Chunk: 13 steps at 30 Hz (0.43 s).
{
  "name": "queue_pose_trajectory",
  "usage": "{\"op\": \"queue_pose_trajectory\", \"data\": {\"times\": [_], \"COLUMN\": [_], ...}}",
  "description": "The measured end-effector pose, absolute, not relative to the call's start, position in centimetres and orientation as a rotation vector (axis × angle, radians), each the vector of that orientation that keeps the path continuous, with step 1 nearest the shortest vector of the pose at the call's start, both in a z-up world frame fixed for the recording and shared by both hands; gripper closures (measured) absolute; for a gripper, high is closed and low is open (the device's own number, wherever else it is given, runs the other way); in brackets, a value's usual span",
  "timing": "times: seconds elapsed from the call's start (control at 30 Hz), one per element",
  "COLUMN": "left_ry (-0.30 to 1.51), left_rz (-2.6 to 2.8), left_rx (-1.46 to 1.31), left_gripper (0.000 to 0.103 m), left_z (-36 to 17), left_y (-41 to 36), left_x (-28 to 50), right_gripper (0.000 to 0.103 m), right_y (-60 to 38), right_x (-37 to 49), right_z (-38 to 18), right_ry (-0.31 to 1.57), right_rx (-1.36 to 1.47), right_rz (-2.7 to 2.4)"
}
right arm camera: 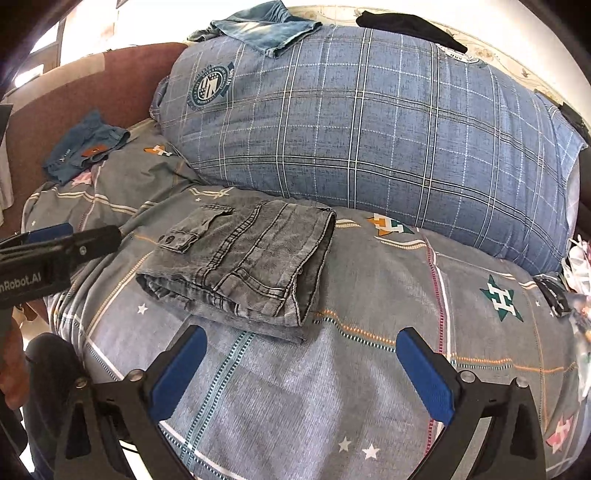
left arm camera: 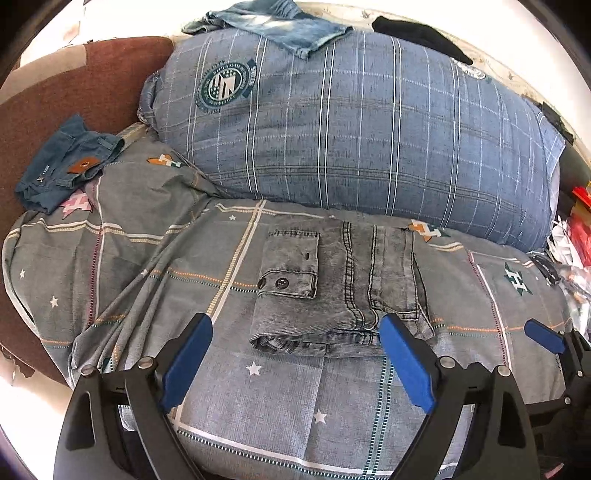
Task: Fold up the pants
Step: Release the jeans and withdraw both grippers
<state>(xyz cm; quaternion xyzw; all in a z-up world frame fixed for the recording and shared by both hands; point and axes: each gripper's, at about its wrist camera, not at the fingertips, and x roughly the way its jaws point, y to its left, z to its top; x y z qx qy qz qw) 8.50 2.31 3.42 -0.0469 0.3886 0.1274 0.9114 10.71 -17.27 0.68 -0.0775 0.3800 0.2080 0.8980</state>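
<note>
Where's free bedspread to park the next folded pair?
Free: the bedspread right of the grey folded pants, below the big plaid pillow, and the near strip between the open grippers. Crowded: blue jeans far left, clutter at the right edge.

Black garment [right arm camera: 412,27] cut off behind the pillow [right arm camera: 369,122], clutter [left arm camera: 574,251] cropped at right edge, crest lettering unreadable

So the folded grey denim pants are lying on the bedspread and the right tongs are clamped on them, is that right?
Not quite. The folded grey denim pants do lie on the grey checked bedspread, but the right tongs stand open and clear of them, as the right wrist view shows.
</note>
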Motion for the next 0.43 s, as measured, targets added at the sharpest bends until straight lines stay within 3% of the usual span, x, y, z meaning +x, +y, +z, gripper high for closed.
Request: {"op": "queue_pose_trajectory", "data": {"times": [0.43], "left_ry": [0.831], "left_rz": [0.262], "left_rx": [-0.087], "left_gripper": [0.005], "left_z": [2.0], "left_y": [3.0], "left_x": [10.6], "right_gripper": [0.000], "right_y": [-16.0], "right_x": [12.4], "right_z": [-0.5], "right_ry": [0.824], "right_rx": [-0.188], "right_rz": [0.432]}}
